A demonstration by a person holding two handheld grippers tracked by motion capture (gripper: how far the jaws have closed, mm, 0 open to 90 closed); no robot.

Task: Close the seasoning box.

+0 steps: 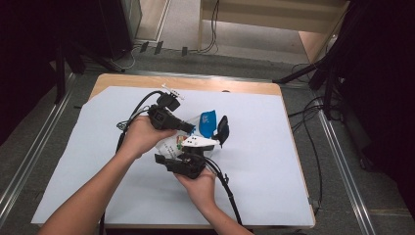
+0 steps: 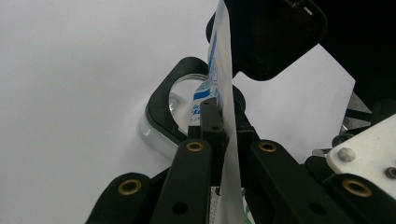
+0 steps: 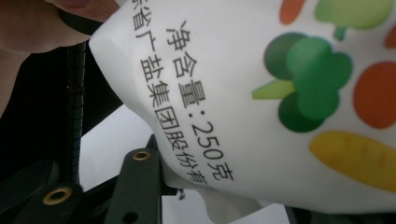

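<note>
Pale table sheet (image 1: pixel 264 186); bag (image 1: pixel 172 143) mostly hidden, pinched edge-on by left gripper (image 2: pixel 219 128), also clamped by right gripper (image 1: pixel 192 152).

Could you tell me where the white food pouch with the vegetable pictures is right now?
In the high view the pouch is held up over the middle of the table, between the left gripper, shut on its thin edge, and the right gripper below it.

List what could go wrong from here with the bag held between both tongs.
The left tongs pinch only the thin flat edge of the bag; it might slip or tear if pulled. The right tongs hold the bag's bulging body, so squeezing harder could burst it. Below lies a black-rimmed lens; a dropped bag may hit it.
</note>
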